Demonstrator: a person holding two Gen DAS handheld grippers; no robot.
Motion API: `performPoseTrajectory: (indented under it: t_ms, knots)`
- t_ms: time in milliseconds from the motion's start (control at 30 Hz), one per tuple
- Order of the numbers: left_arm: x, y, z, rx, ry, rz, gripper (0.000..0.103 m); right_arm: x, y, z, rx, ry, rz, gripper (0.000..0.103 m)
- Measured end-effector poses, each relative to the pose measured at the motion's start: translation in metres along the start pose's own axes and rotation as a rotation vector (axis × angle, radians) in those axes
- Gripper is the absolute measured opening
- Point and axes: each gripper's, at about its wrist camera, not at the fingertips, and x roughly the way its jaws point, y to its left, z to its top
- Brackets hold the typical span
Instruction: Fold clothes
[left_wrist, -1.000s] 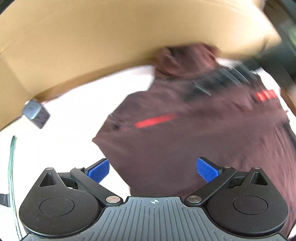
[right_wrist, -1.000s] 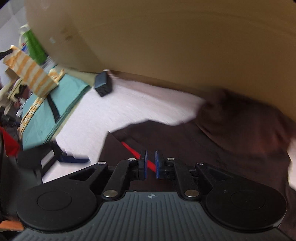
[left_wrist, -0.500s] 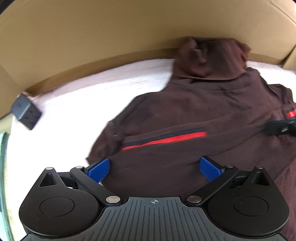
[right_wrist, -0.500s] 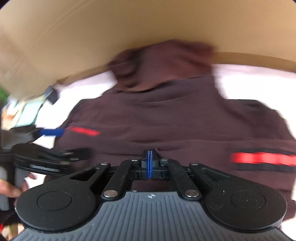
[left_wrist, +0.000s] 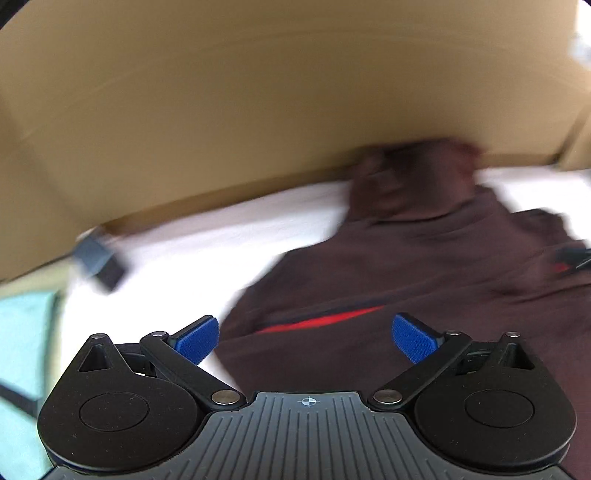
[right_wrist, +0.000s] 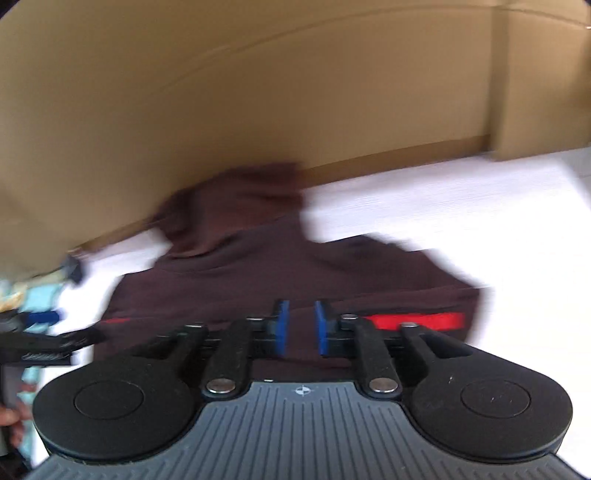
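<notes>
Left wrist view: dark maroon hoodie (left_wrist: 424, 280) with red sleeve stripes lies flat on white surface (left_wrist: 207, 251), hood far. Left gripper (left_wrist: 306, 338) fingers spread wide; right gripper (right_wrist: 300, 328) fingers slightly parted, holding nothing.

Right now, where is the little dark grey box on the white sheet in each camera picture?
Left wrist view: the small dark grey box lies at the left, on the white sheet by the tan cardboard wall.
Right wrist view: only a blurred dark corner shows at the far left.
Shared landmark: the dark brown hooded sweatshirt.
</notes>
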Motion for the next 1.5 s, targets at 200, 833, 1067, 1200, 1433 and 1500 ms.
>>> performPoseTrajectory:
  t_ms: [200,833,1067,1200,1433,1500]
  knots:
    - [0.035,-0.011,-0.004,0.072,0.080,0.016,0.103,0.017,-0.016,-0.008,0.033,0.025,-0.040,0.025]
    - [0.028,-0.034,-0.014,0.098,0.040,-0.066,0.103,-0.037,-0.044,-0.025,0.064,-0.048,-0.126,0.034]
    - [0.042,-0.019,-0.048,0.060,0.110,-0.032,0.103,-0.033,-0.057,-0.048,0.096,0.009,-0.116,0.017]
    - [0.032,-0.005,-0.055,0.009,0.123,0.022,0.103,-0.052,-0.068,-0.047,0.097,-0.007,-0.184,0.024]
    - [-0.011,-0.043,-0.059,0.014,0.043,0.000,0.103,-0.073,-0.057,-0.048,0.067,-0.030,-0.133,0.036]
    - [-0.005,-0.063,-0.068,0.053,0.063,-0.001,0.103,-0.063,-0.052,-0.051,0.045,-0.003,-0.108,0.036]
